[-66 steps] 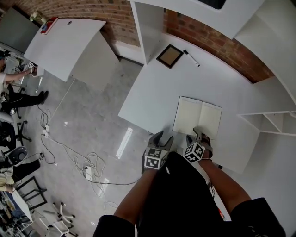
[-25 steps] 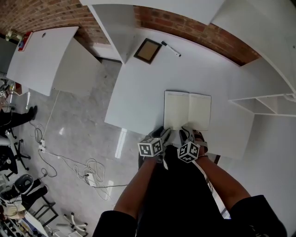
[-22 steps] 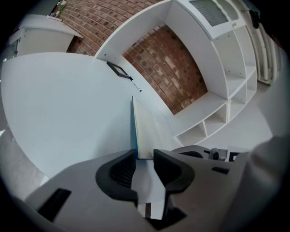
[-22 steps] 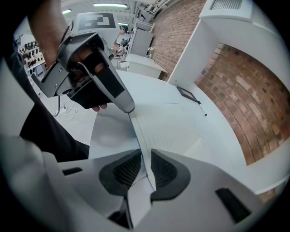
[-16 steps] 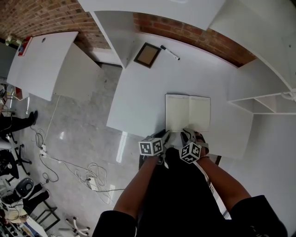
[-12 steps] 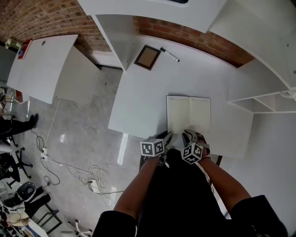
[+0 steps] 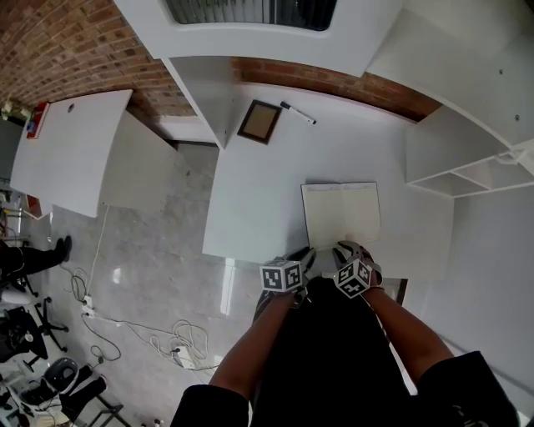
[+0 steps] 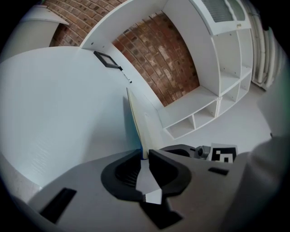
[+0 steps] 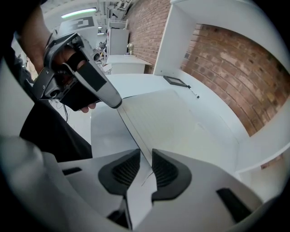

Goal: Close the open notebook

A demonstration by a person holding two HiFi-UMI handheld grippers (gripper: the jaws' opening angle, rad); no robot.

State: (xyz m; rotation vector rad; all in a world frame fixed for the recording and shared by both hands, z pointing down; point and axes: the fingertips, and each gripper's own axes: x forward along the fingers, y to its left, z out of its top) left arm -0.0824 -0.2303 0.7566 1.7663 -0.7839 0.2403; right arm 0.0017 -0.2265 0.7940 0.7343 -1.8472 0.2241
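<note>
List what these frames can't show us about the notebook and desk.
Outside of the notebook cover: turned away from every view.
Any writing on its pages: too small in head view, too glancing in both gripper views.
Picture frame contents: too small, head view.
Dark panel up top: cut off by head view's upper edge.

The left gripper (image 7: 307, 253) and the right gripper (image 7: 344, 248) have matte grey bodies with darker, ribbed black pads. Their marker cubes (image 7: 282, 276) are printed with black squares on white. Just ahead of the tips, the open paper notebook (image 7: 340, 213) has cream, faintly ruled pages and a teal-blue cover edge. The flat table (image 7: 259, 192) under it is plain white. Farther beyond the tips are a dark-framed picture with a tan centre (image 7: 259, 122), a white marker pen with dark ends (image 7: 298, 113), and a red-brown brick wall (image 7: 350, 83) with pale mortar.
</note>
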